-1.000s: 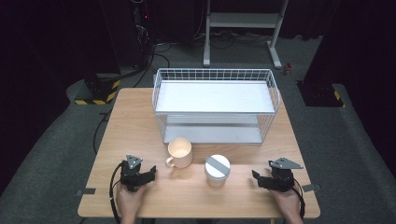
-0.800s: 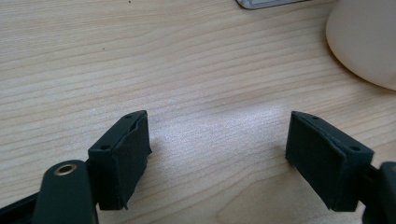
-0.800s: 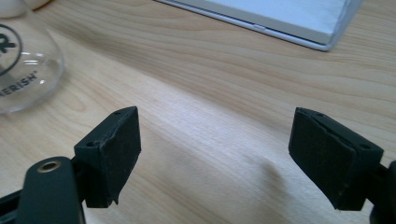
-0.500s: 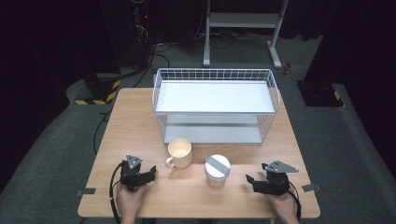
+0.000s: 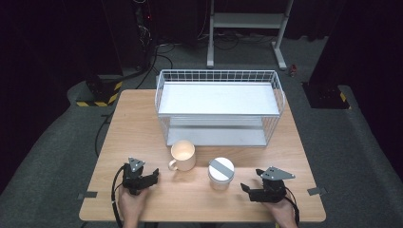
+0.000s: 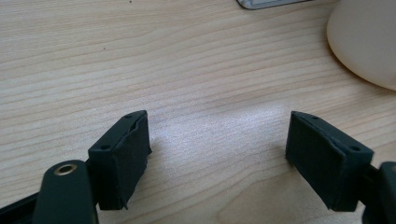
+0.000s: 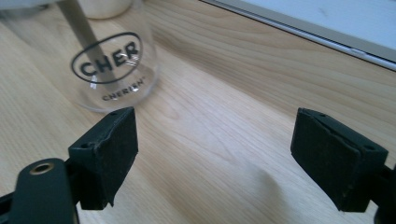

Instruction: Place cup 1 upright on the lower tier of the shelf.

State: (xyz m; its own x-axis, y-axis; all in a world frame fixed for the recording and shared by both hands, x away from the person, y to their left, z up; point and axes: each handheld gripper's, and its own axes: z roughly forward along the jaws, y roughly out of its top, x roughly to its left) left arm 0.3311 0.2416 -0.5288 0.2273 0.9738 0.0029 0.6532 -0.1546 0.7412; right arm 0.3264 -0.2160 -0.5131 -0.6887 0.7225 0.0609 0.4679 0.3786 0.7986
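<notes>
Two grippers sit near the table's front edge: your left gripper beside the mug, your right gripper beside the glass jar. Left gripper view: jaws apart over bare wood. Right gripper view: jaws apart, just been opening, nothing between them, jar ahead.

Matt pale wood table, white wire-metal rack, glossy cream ceramic mug, clear glass jar.

clear glass jar — oval logo "CHER", smaller "CHERISH" beneath
</notes>
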